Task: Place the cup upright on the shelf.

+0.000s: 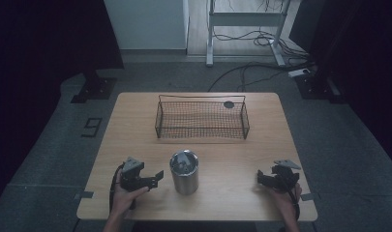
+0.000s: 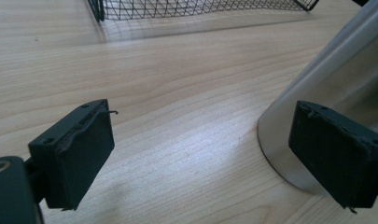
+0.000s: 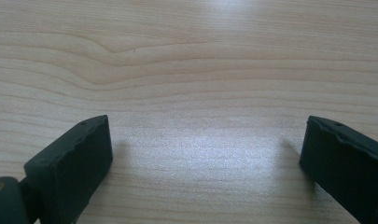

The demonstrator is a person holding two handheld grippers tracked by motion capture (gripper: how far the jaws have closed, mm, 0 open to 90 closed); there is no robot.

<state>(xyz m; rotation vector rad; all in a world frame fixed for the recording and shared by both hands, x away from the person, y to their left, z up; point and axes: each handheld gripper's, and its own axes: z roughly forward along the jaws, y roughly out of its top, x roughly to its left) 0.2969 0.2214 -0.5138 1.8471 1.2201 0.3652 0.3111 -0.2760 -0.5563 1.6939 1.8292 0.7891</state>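
Observation:
A shiny metal canister (image 1: 185, 173) stands upright at the front middle of the wooden table (image 1: 135, 125), with something grey inside it. My left gripper (image 1: 156, 178) rests just left of it, open, jaws pointing at the canister. In the left gripper view the canister's wall (image 2: 336, 84) rises at the right, partly behind the right jaw, and nothing lies between the jaws of my left gripper (image 2: 203, 154). My right gripper (image 1: 262, 179) rests near the front right edge, open over bare wood. The right gripper view has my right gripper (image 3: 205, 158) wide apart above the tabletop.
A black wire basket (image 1: 202, 118) sits at the back middle of the table, its corner at the top of the left gripper view (image 2: 200, 7). A small dark disc (image 1: 228, 104) lies behind it. Cables and desk legs (image 1: 210, 34) are on the floor beyond.

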